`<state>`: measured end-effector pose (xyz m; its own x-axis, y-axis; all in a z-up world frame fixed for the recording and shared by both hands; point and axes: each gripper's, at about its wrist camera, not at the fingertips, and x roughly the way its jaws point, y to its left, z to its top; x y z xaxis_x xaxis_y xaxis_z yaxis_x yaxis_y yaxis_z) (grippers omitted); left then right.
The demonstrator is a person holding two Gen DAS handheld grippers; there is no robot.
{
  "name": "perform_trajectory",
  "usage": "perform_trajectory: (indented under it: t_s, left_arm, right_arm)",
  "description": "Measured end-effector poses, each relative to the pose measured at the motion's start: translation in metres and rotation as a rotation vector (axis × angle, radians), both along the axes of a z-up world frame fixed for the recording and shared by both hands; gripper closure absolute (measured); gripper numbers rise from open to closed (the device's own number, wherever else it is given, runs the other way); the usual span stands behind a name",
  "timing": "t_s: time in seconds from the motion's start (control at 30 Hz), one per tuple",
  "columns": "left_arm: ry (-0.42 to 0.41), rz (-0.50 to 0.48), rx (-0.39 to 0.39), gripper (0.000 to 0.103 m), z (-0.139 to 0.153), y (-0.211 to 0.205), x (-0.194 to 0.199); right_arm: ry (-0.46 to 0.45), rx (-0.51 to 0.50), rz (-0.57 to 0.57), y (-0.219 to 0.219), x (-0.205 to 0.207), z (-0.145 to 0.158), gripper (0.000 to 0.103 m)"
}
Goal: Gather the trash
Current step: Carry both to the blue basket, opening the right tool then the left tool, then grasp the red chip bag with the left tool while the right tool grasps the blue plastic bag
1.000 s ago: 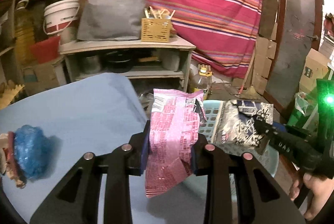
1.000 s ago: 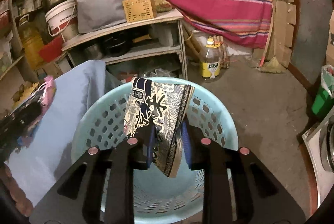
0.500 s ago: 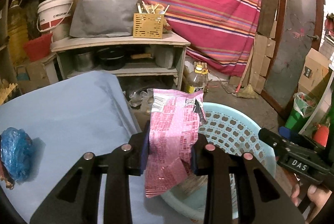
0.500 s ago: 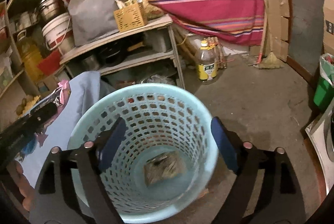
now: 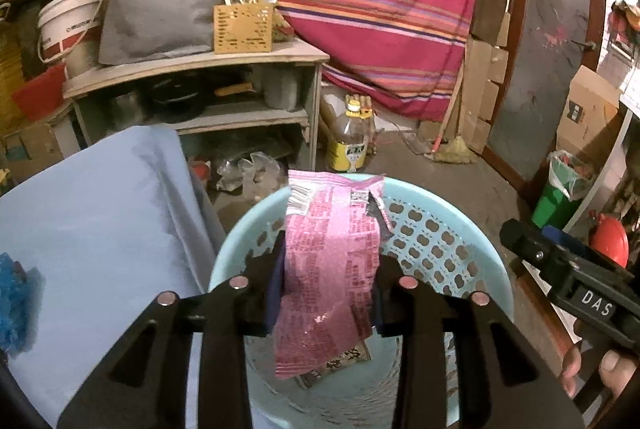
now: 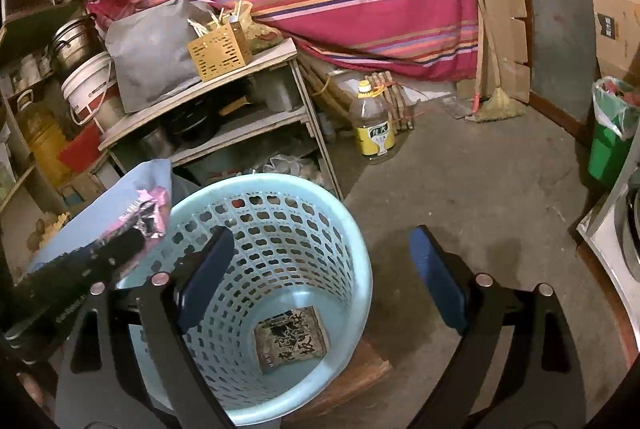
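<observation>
Between the left gripper (image 5: 326, 289) jaws there's a crinkly pink snack wrapper (image 5: 332, 269), clamped tight and hanging right over the mouth of the light blue plastic basket (image 5: 436, 241). The right gripper (image 6: 320, 275) has its jaws spread wide with nothing in them, hovering above the basket's right rim. Down on the basket floor lies a flat printed packet (image 6: 290, 339). Basket walls are all perforated holes, round rim. Blue-covered bench (image 5: 96, 205) sits just left, with a blue crumpled bag (image 5: 14, 303) at its edge.
</observation>
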<state>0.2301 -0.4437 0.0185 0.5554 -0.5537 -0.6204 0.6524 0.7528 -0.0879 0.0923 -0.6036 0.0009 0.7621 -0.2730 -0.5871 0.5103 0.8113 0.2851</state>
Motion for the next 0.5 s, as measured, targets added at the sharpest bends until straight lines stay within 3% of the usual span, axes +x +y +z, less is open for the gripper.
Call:
perform_trajectory:
  t_s: [0.03,0.13,0.3,0.5]
  left_arm:
    - [0.006,0.001,0.008,0.062,-0.001,-0.002,0.001]
    - [-0.007,0.027,0.026,0.039,-0.003,-0.001,0.003]
    - [0.03,0.02,0.019,0.029,-0.005,0.008,0.009]
    - [-0.019,0.052,0.0,0.016,0.006,0.031,0.004]
  right_arm:
    - [0.001,0.002,-0.004,-0.001,0.0,0.0,0.015]
    - [0.003,-0.001,-0.011,-0.002,-0.001,0.0,0.015]
    - [0.003,-0.005,-0.028,-0.005,0.0,-0.001,0.015]
    - [0.014,-0.067,-0.022,0.009,0.006,0.005,0.011]
